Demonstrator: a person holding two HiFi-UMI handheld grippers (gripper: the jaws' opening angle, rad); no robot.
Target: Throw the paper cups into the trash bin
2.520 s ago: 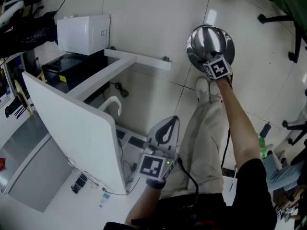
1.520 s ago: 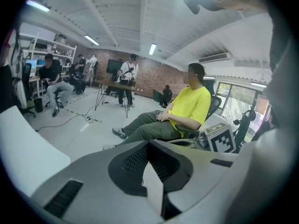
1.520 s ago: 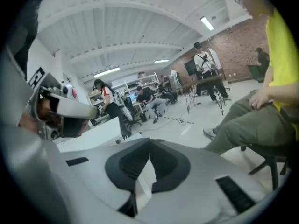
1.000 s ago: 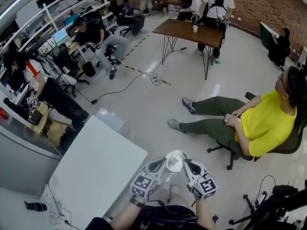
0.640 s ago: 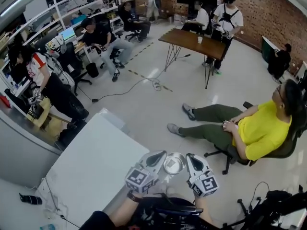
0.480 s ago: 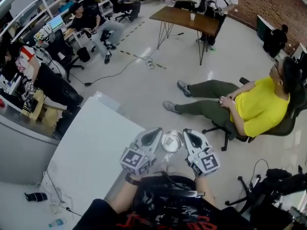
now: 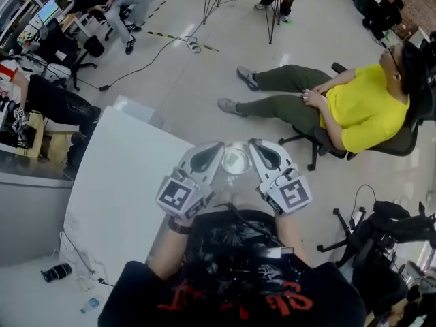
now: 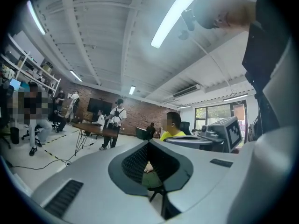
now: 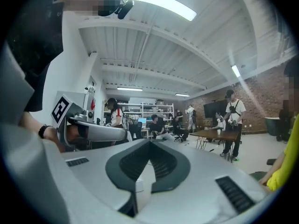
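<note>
Both grippers are held level in front of my chest, side by side. My left gripper [image 7: 215, 147] is shut, its jaw tips meeting with nothing between them [image 8: 149, 143]. My right gripper [image 7: 253, 144] is shut and empty too [image 9: 149, 141]. Between and below their tips, the round steel trash bin [image 7: 236, 161] shows on the floor. No paper cup is in either gripper. A small white cup [image 9: 218, 131] stands on a distant brown table [image 9: 219, 135].
A white table [image 7: 122, 196] lies at my left. A person in a yellow shirt [image 7: 361, 107] sits in an office chair ahead on the right, legs stretched out. Another chair [image 7: 388, 223] stands at the right. People sit at desks at the far left.
Both grippers have risen together and now sit larger and higher in the head view. The head view has tilted further down. Both stay shut, with the bin still between their tips.
</note>
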